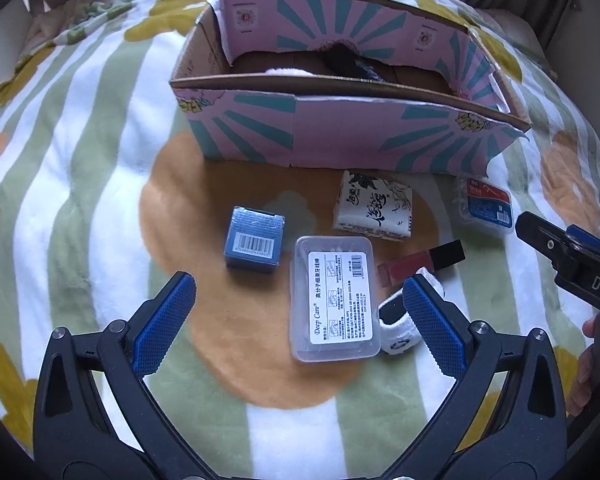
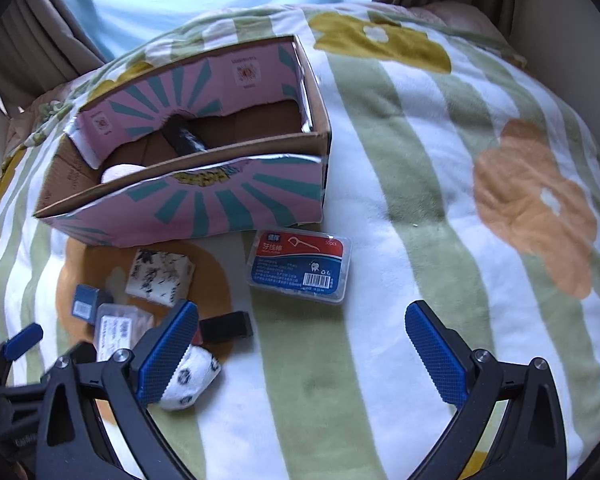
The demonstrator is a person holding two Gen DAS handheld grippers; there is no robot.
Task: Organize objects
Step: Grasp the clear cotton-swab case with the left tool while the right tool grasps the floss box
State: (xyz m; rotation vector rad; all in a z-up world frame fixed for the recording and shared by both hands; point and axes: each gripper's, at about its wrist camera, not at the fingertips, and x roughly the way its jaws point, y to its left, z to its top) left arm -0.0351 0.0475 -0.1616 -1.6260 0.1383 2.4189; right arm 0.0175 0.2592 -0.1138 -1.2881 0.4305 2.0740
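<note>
The pink cardboard box (image 1: 340, 136) holds a dark item and something white; before it lie the "Deep Care" case (image 1: 335, 300) and "50pcs" floss case (image 2: 299, 267), both grippers (image 1: 300, 312) (image 2: 302, 344) spread wide, empty.

The clear case (image 1: 335, 299) is showing "Deep Care" on its white label; the floss box (image 2: 299, 266) is reading "50pcs"; the right gripper (image 1: 560, 248) is bearing "DAS".
</note>
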